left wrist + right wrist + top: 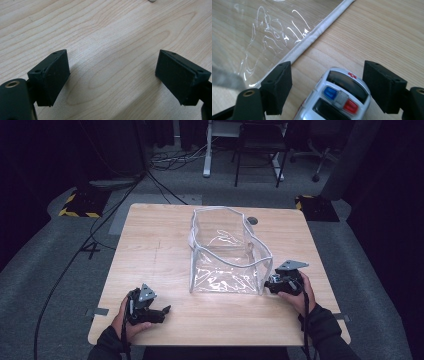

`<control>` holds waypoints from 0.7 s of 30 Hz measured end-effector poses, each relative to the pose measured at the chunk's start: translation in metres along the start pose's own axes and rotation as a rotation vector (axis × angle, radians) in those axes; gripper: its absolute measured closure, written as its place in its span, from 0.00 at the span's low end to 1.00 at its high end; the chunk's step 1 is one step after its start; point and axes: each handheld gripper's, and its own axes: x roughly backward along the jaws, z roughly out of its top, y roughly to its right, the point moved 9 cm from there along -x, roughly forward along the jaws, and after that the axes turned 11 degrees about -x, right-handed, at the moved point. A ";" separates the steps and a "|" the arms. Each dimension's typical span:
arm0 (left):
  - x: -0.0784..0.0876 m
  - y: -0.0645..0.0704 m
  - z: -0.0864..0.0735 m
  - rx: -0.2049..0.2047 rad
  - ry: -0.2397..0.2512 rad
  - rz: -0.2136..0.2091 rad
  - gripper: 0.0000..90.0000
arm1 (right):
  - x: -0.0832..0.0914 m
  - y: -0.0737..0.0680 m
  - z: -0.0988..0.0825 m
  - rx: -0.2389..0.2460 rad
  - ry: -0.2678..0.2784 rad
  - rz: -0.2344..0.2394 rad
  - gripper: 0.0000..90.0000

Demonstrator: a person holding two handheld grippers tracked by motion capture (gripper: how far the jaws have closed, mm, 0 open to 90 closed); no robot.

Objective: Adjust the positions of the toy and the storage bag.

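One toy car point(337, 100) between spread right tongs point(329, 85), one clear bag point(225, 252) mid-worktop point(150, 245) (left tongs point(112, 77) spread, empty).

Looks like a lab or recording studio: lone wooden desk point(150, 250) on grey carpet, dark surround, cables point(165, 162) across floor, hazard-taped stand bases point(80, 205), office chair point(320, 150) behind
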 end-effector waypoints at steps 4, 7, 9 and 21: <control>0.000 0.000 0.000 0.000 0.000 0.000 0.14 | 0.017 0.005 -0.009 -0.033 0.031 -0.007 0.27; 0.000 0.000 0.000 0.001 0.002 0.002 0.14 | 0.021 0.010 -0.021 -0.043 0.008 -0.055 0.26; 0.000 0.000 0.000 0.001 0.003 0.002 0.14 | 0.021 0.013 -0.023 -0.074 0.008 -0.045 0.26; 0.000 0.000 0.000 0.000 0.003 0.002 0.14 | 0.023 0.022 -0.019 -0.028 0.016 0.000 0.51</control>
